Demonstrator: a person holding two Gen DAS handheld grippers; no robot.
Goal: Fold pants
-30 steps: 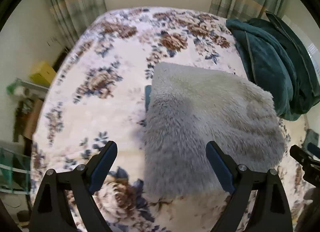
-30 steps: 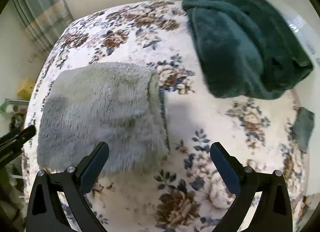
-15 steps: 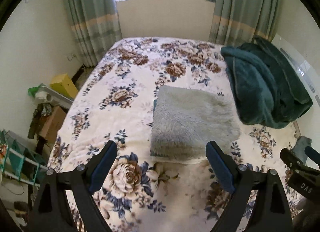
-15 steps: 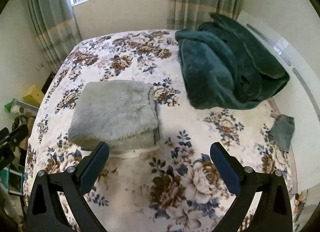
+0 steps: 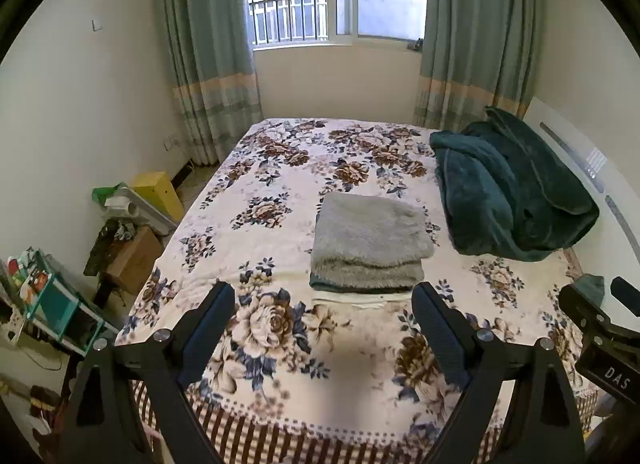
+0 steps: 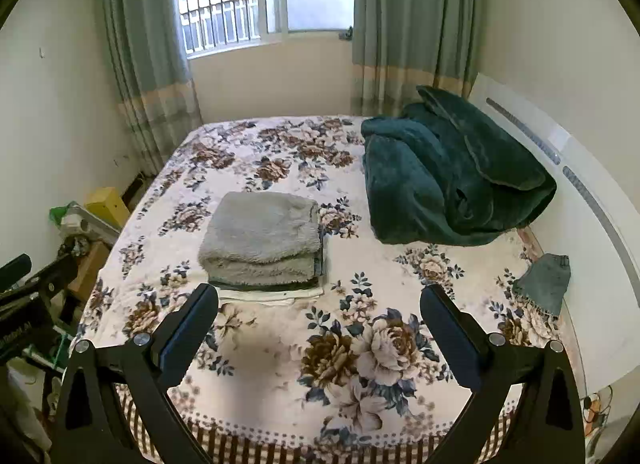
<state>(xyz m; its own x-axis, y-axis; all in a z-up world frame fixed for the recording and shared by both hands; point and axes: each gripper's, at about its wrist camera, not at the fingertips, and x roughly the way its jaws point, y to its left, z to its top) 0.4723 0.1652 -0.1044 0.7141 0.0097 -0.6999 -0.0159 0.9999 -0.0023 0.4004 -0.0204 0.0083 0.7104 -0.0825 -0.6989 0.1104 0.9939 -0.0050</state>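
Two grippers hung above the near edge of the bed (image 5: 280,404), both with fingers spread wide and holding nothing. Left of the bed, on the floor, stood a yellow box (image 5: 158,191) and other clutter against the wall. The left gripper (image 5: 324,328) framed the pants (image 5: 370,242), which lay on the bed's middle, a little toward its near edge and apart from both grippers. The pants were a grey fleecy bundle, folded into a compact stack of several layers with a darker layer and a pale strip showing at the bottom near edge. By the look of it the folding was done, or nearly so; at most a squaring of the edges seemed left. The stack was close to square, so its long axis was hard to call; its folded, layered edge faced the grippers and its far edge faced the window. The right gripper (image 6: 320,320) hung over the flowered cover right of the pants. Farther right, a green blanket (image 6: 452,171) was heaped on the bed against the headboard side, well apart from the pants.
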